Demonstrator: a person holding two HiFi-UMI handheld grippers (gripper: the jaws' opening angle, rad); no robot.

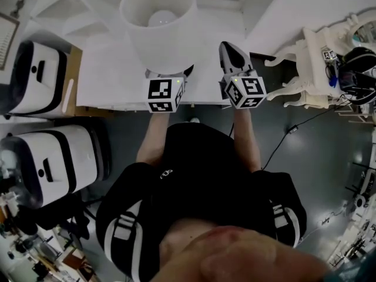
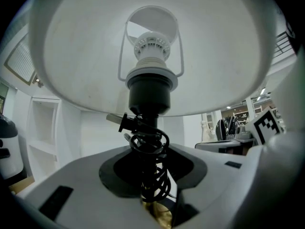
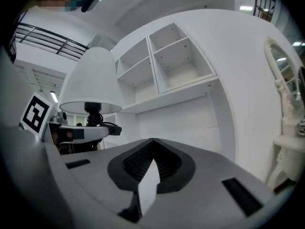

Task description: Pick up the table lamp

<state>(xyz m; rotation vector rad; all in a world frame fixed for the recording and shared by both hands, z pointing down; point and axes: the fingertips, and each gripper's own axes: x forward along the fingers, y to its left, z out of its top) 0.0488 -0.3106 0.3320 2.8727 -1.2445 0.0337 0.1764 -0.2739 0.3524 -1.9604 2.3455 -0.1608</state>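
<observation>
White table lamp [image 1: 157, 22], one, in left claw [image 2: 153, 170]; right claw [image 3: 152, 147] empty.

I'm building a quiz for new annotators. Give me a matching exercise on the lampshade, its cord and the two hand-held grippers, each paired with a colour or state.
1. lampshade
2. cord
3. left hand-held gripper
4. right hand-held gripper

A. black, coiled below the shade
B. jaws together, nothing between them
C. white
D. clamped on the table lamp

Pairs: 1-C, 2-A, 3-D, 4-B
</observation>
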